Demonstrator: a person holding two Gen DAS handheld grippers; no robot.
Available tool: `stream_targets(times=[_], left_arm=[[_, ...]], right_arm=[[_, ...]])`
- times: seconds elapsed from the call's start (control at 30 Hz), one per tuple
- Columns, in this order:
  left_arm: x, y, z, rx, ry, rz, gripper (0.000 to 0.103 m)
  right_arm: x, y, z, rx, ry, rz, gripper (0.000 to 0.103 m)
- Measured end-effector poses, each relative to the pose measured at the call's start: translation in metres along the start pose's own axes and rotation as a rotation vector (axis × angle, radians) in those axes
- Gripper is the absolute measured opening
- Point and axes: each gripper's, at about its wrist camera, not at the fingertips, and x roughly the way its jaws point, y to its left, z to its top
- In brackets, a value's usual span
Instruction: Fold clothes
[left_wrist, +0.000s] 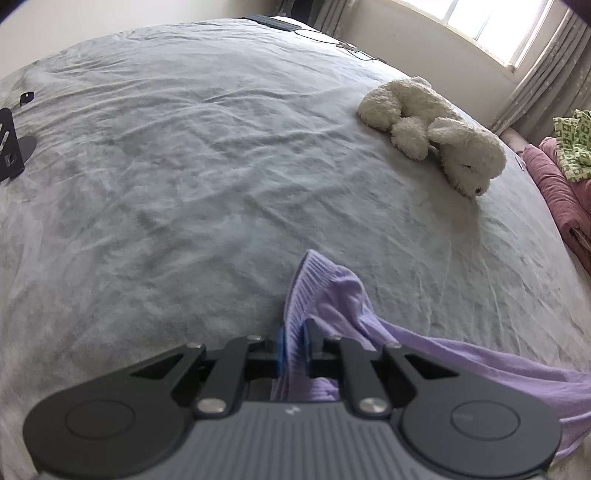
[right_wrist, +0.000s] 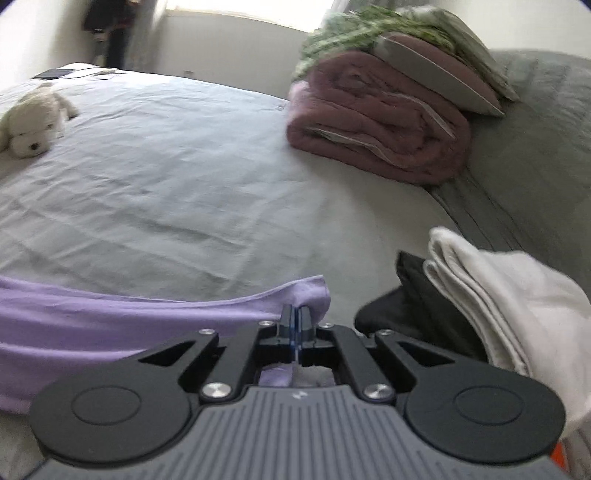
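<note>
Fabric of the lavender garment (left_wrist: 332, 295) fills the gap of the left hand-held gripper (left_wrist: 293, 341), whose blue pads clamp its ribbed hem; the lower part is hidden behind the gripper body. The right hand-held gripper (right_wrist: 295, 317) is clamped on a thin edge of the same garment, which stretches away to its left, above the wrinkled grey bed (right_wrist: 166, 166). Right of it lies a folded white and black pile (right_wrist: 480, 295), partly cut off. Ahead sits a fuzzy white plush dog (left_wrist: 436, 129). No writing is legible.
</note>
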Motion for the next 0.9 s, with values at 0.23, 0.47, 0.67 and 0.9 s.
stream_targets(times=[0.23, 0.47, 0.67, 0.9], left_arm=[[-0.004, 0.001, -0.002, -0.020, -0.014, 0.009, 0.010], [-0.014, 0.007, -0.003, -0.058, -0.041, -0.017, 0.008], [-0.010, 0.010, -0.003, -0.081, -0.019, -0.036, 0.009], [-0.009, 0.010, -0.004, -0.095, 0.000, -0.043, 0.011]], right_arm=[[0.037, 0.024, 0.002, -0.042, 0.027, -0.105, 0.000], [0.049, 0.024, 0.003, 0.020, 0.039, -0.174, 0.000], [0.068, 0.043, -0.002, -0.029, 0.121, -0.161, 0.000], [0.011, 0.100, 0.006, -0.316, -0.032, 0.115, 0.034]])
